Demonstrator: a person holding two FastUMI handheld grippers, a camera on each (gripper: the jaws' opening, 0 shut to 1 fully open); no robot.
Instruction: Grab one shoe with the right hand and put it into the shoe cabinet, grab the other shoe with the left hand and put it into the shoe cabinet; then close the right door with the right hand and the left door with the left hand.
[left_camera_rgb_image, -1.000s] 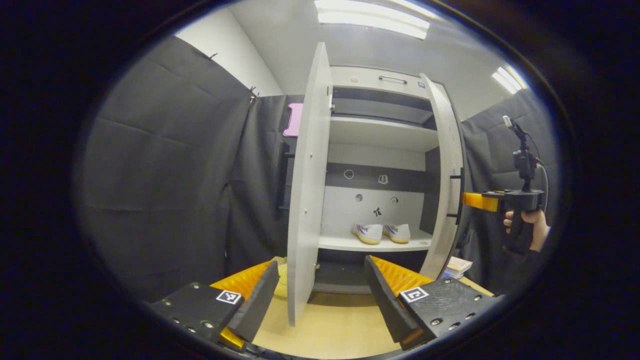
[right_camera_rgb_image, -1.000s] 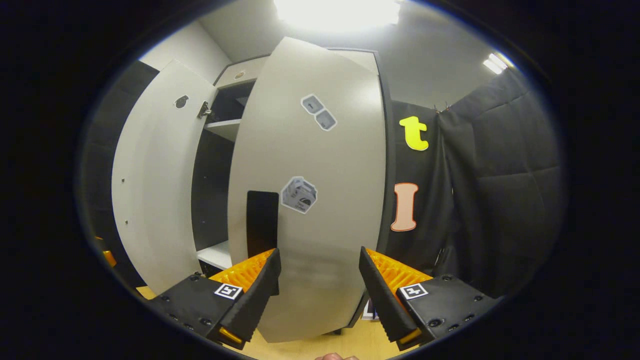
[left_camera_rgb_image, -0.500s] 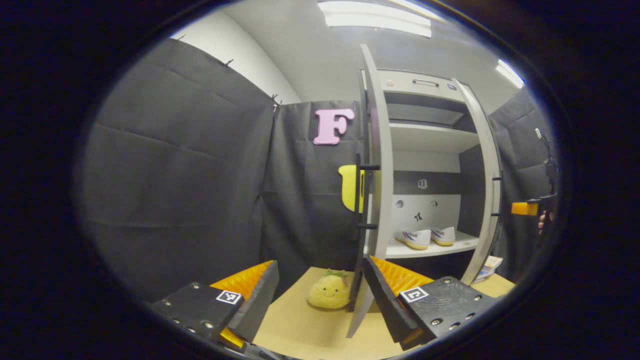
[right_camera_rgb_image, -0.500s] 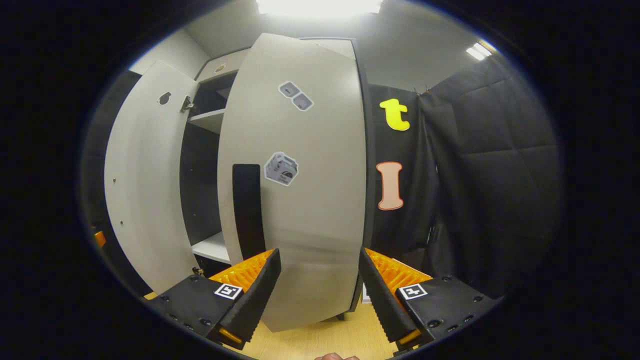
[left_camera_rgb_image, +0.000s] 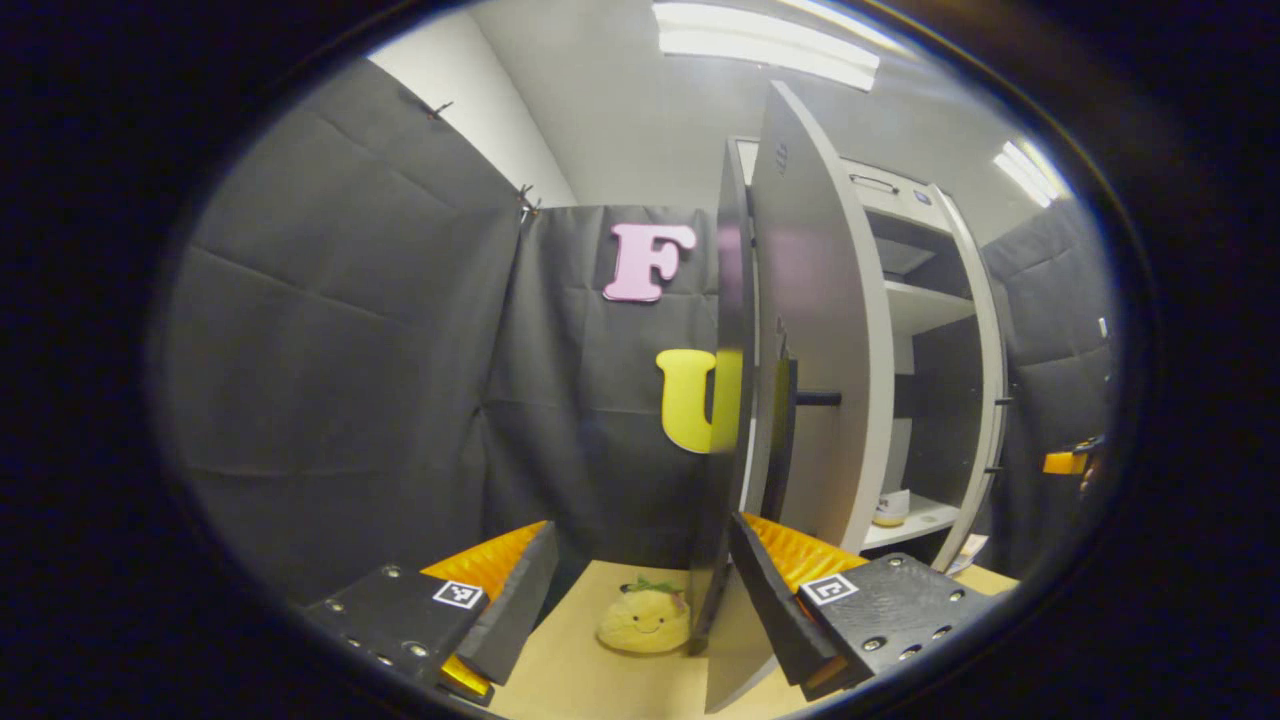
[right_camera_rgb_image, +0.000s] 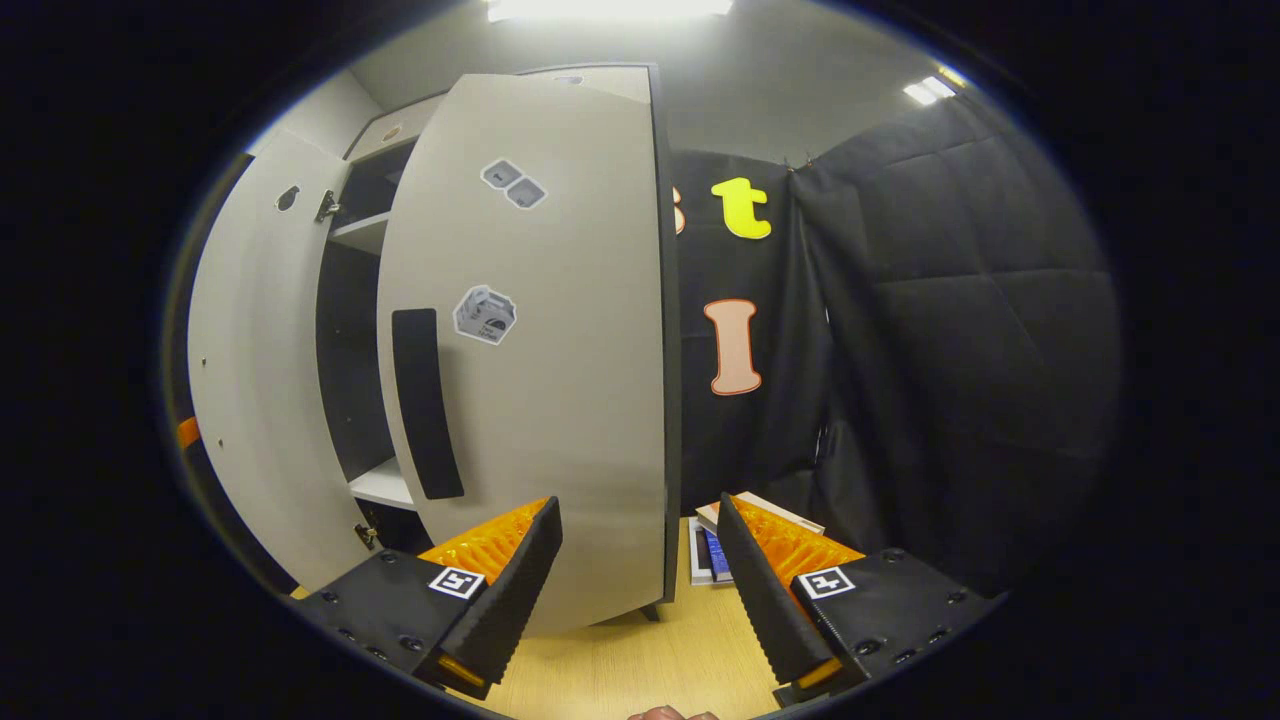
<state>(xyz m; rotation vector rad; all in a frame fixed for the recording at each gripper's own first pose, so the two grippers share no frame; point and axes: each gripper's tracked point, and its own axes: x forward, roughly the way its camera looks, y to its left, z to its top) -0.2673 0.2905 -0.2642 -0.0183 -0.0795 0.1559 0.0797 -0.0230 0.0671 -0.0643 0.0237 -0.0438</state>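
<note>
Blocking, apparently: left door (left_camera_rgb_image: 815, 350) before shoe (left_camera_rgb_image: 892, 507).

— The left door (left_camera_rgb_image: 820, 340): what finish?
— Smooth, faintly glossy laminate; the right door (right_camera_rgb_image: 560, 340) looks matt, with a matt black handle (right_camera_rgb_image: 427, 402).
— And below?
— A pale wood-grain table (right_camera_rgb_image: 650, 670), a fuzzy plush toy (left_camera_rgb_image: 645, 620), and quilted cloth wall (right_camera_rgb_image: 960, 330).

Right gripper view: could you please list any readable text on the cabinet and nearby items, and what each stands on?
Nothing can be read clearly.
Large sticker on the right door: a picture, with any print too blurred to read.
Two small stickers higher on that door: too small to read.
Books on the tabletop beside the cabinet: cover print too small to read.
</note>
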